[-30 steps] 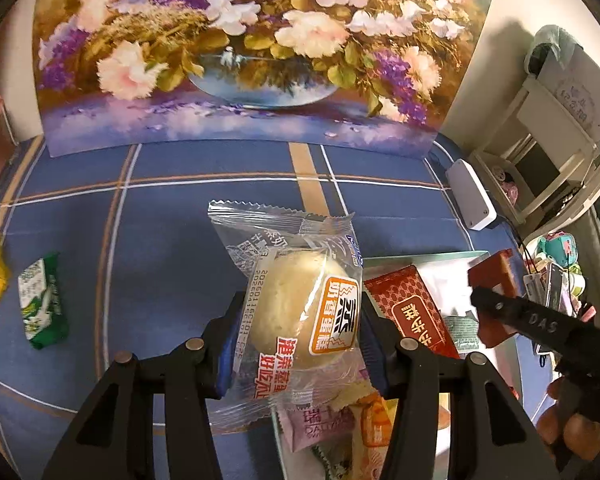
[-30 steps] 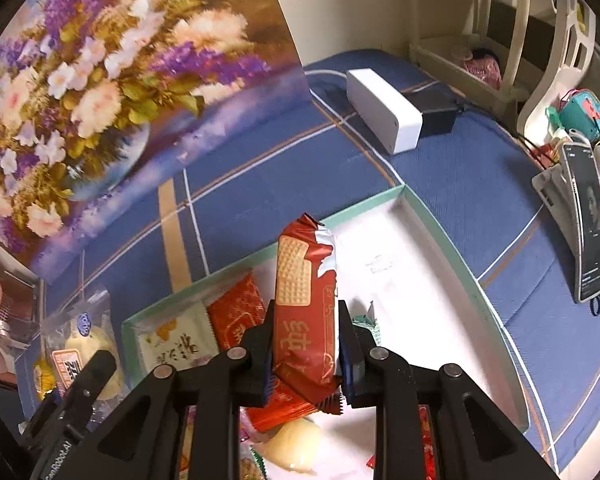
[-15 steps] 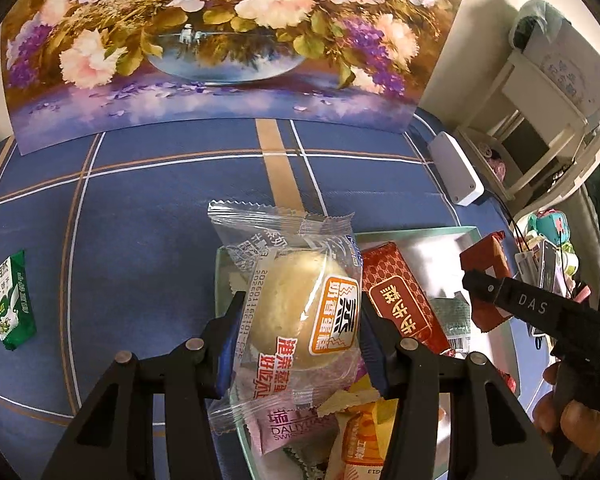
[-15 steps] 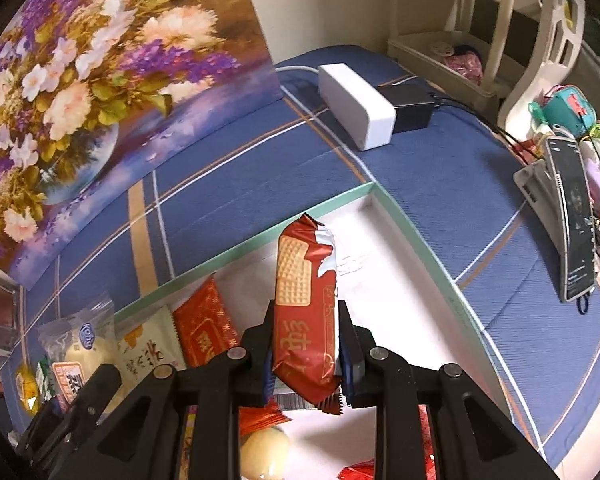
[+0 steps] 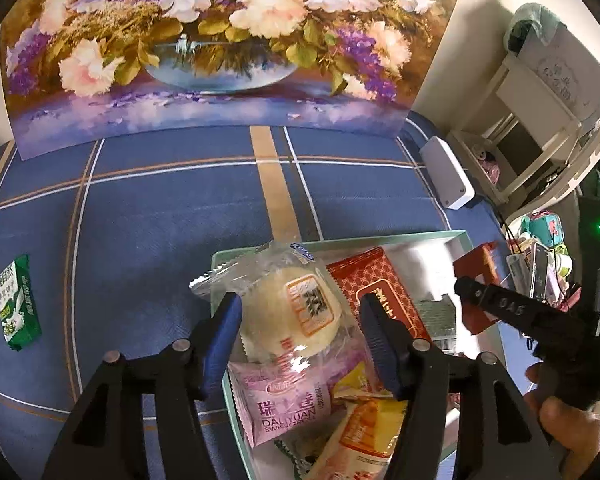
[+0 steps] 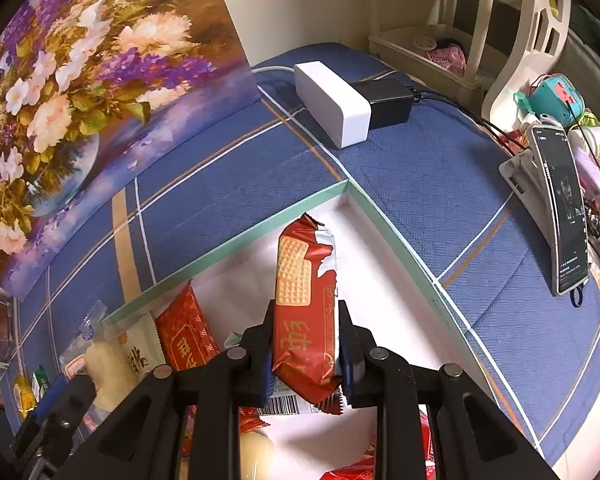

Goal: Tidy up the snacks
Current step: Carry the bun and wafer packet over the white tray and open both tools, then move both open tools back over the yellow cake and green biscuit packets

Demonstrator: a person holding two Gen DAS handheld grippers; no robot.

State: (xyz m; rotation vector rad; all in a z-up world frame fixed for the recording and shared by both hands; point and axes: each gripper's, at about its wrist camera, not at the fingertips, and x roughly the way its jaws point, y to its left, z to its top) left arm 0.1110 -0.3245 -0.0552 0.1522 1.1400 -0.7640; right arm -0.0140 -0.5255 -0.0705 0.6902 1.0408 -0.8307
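Observation:
My left gripper (image 5: 300,320) is open over the left end of a white box with a green rim (image 5: 420,236). A clear-wrapped pale bun (image 5: 292,316) lies between its fingers, loose, on other snacks in the box. My right gripper (image 6: 304,344) is shut on a red biscuit pack (image 6: 304,296), held upright above the box's bare white floor (image 6: 380,312). The box rim (image 6: 380,216) shows in the right wrist view. The right gripper with its red pack (image 5: 478,280) also shows in the left wrist view.
A red packet (image 5: 380,292), a pink packet (image 5: 288,404) and an orange packet (image 5: 364,428) lie in the box. A green packet (image 5: 16,308) lies on the blue cloth at far left. A white device (image 6: 332,104), phone on stand (image 6: 564,208) and flower picture (image 5: 204,40) surround it.
My left gripper has opened and let the bun go onto the snacks in the box. My right gripper has carried the red pack further over the box's bare part.

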